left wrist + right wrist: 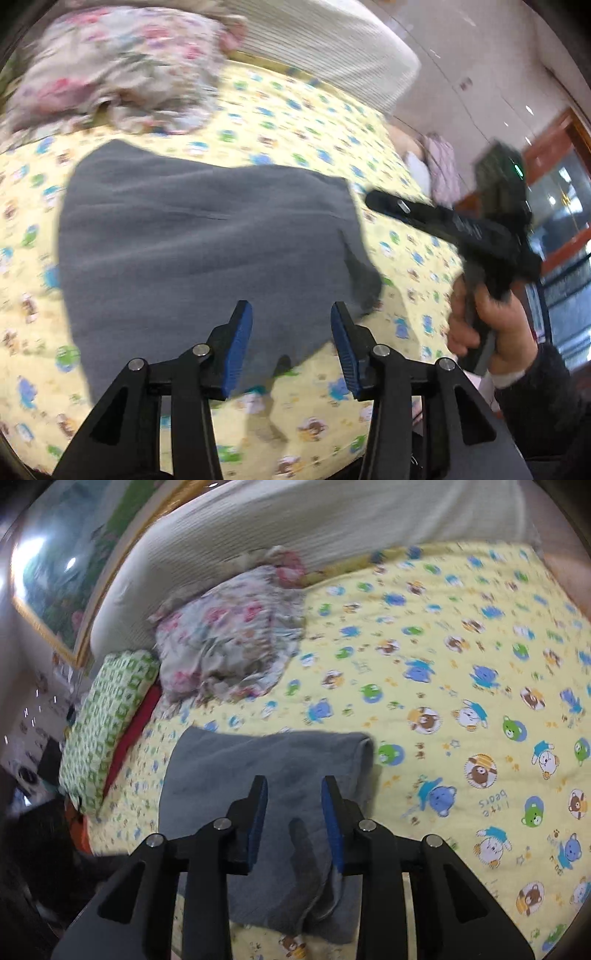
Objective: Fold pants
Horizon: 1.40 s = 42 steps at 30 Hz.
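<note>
The grey pants (pixel 207 236) lie folded into a compact block on the yellow cartoon-print bedsheet (pixel 295 122). My left gripper (pixel 291 332) is open and empty, just above the near edge of the pants. My right gripper shows in the left wrist view (pixel 373 201) held in a hand to the right of the pants, raised above the bed. In the right wrist view the right gripper (pixel 294 801) is open and empty over the pants (pixel 266 775), which lie on the sheet (pixel 461 664).
A crumpled floral cloth (pixel 110 70) lies at the head of the bed, also in the right wrist view (pixel 229 642). A white headboard cushion (pixel 295 520) runs behind it. A green checked pillow (pixel 107 716) lies at the bed's left edge.
</note>
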{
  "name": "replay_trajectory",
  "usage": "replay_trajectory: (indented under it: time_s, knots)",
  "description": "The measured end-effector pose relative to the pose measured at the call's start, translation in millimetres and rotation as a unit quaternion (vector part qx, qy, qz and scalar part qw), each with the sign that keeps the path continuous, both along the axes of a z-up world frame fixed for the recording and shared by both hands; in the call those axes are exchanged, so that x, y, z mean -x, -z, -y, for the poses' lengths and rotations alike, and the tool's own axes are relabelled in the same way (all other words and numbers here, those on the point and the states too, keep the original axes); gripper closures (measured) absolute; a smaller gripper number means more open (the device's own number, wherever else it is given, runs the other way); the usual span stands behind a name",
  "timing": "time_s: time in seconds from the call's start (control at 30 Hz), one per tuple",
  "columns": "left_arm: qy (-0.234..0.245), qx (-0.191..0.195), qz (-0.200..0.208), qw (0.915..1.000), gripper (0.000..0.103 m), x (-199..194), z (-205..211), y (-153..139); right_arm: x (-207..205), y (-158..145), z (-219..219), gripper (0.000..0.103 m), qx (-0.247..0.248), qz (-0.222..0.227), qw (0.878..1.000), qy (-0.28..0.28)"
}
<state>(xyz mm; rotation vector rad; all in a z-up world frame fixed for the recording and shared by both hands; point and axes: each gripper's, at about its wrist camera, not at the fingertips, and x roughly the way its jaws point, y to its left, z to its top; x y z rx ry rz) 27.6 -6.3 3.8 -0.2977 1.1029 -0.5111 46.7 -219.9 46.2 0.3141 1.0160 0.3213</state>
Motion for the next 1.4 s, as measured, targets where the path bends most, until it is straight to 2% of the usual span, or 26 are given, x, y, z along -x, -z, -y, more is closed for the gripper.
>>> replay_trajectory:
  time_s: [0.1,0.13,0.3,0.37,0.47,0.8,0.93,1.0,1.07,1.27,1.4]
  knots:
    - [-0.033,-0.007,-0.006,0.9994,0.058,-2.3,-27.9,1.5,8.7,4.3,-14.3,0.048,0.043,-0.003,0.999,-0.003]
    - [-0.047,-0.009,-0.010,0.9988,0.058,-4.9,-39.5,3.7,10.3,6.8,-16.0,0.046,0.051,-0.006,0.999,-0.001]
    - [-0.081,-0.020,-0.018,0.9963,0.058,-7.6,-70.8,11.5,22.1,20.6,-13.5,0.046,0.053,-0.030,0.998,0.011]
    - [-0.092,-0.025,-0.020,0.9953,0.054,-10.6,-82.3,15.0,26.6,22.3,-12.6,0.045,0.053,-0.033,0.998,0.017]
    - [-0.106,-0.026,-0.025,0.9937,0.049,-11.0,-96.4,18.1,30.8,24.6,-13.0,0.041,0.061,-0.039,0.997,0.023]
    - [-0.118,-0.042,-0.042,0.9913,0.048,-17.8,-112.8,33.8,29.3,25.7,-13.8,0.029,0.062,-0.043,0.997,0.028]
    - [-0.132,-0.042,-0.051,0.9890,0.042,-20.8,-121.4,41.5,27.0,32.9,-8.2,0.028,0.049,-0.056,0.997,0.036]
    - [-0.136,-0.043,-0.056,0.9882,0.032,-21.8,-123.9,45.3,26.1,37.6,-5.2,0.028,0.036,-0.064,0.997,0.040]
    - [-0.140,-0.037,-0.066,0.9872,0.027,-24.5,-127.2,52.2,25.7,42.0,-3.5,0.028,0.028,-0.070,0.996,0.043]
    - [-0.150,-0.020,-0.100,0.9835,0.027,-38.8,-132.3,75.2,20.1,59.1,-2.0,0.025,0.009,-0.088,0.995,0.046]
    - [-0.146,-0.009,-0.113,0.9828,0.026,-48.7,-127.9,87.5,14.4,70.1,2.5,0.022,-0.020,-0.094,0.994,0.047]
